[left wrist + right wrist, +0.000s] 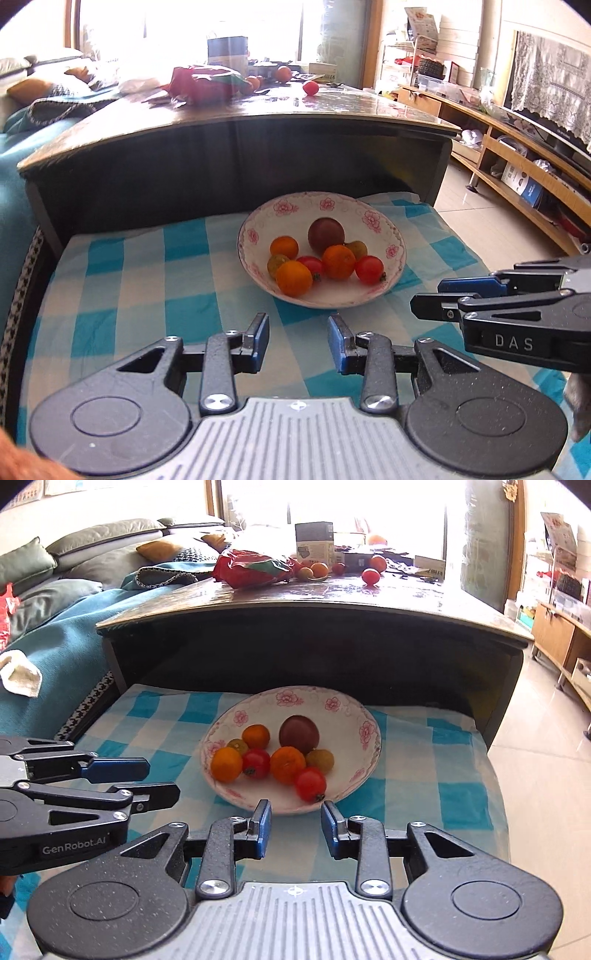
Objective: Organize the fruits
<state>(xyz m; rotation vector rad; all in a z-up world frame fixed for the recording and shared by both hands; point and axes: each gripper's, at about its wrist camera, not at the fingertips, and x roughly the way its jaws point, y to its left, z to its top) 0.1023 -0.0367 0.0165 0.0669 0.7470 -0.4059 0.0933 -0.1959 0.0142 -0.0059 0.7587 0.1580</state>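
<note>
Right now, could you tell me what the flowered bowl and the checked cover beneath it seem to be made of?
Bowl: probably glazed ceramic, possibly melamine; glossy white with printed pink flowers and a rigid thin rim.
Checked cover: woven cloth, matte, blue and white squares, with soft wrinkles and draped edges.

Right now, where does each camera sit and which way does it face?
Left wrist: on the left gripper, angled down at the fruit bowl on the checked cloth; the right gripper enters from the right edge.
Right wrist: on the right gripper, angled down at the bowl; the left gripper enters from the left edge.
Shared: bowl, cloth, the dark table behind; both grippers empty, jaws slightly apart.
</note>
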